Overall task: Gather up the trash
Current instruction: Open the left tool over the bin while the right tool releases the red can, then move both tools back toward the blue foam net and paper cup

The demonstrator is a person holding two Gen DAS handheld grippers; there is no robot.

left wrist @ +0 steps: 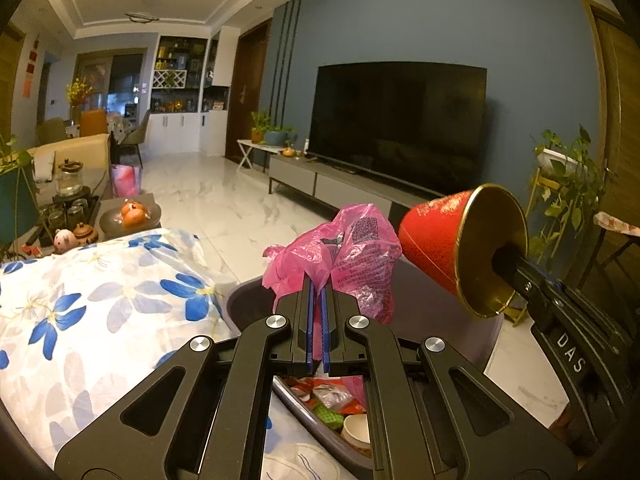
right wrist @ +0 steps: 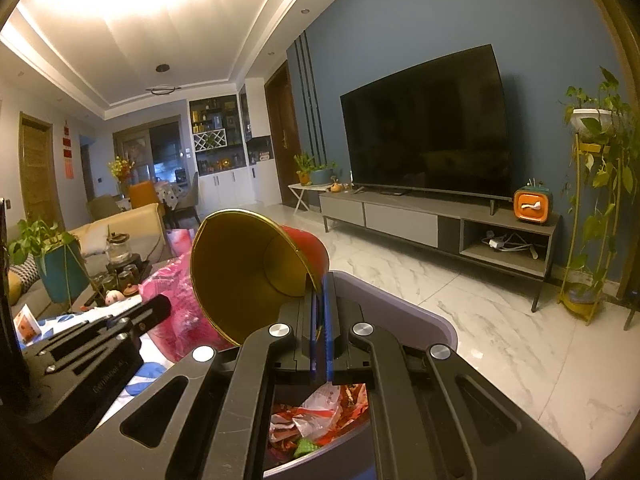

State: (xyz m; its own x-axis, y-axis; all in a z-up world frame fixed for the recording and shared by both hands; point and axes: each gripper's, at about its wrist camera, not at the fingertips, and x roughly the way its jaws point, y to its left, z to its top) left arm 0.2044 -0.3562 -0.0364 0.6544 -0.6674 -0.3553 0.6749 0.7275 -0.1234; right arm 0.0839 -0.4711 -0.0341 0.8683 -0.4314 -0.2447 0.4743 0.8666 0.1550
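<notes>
Left gripper [left wrist: 319,292] is pinching a crumpled pink plastic bag [left wrist: 352,248], jaws pressed together on its lower folds, holding it over the grey bin [left wrist: 256,304]. Right gripper [right wrist: 320,292] is clamping the rim of a red paper cup [right wrist: 248,272] with a gold lining, cup tilted sideways, mouth facing the camera, also above the bin. Bin is sitting beside a blue-flowered cloth [left wrist: 100,300] and is holding wrappers [right wrist: 320,412] and what is probably a small white cup [left wrist: 357,430], partly hidden. Bag and cup are hanging near each other; contact unclear.
</notes>
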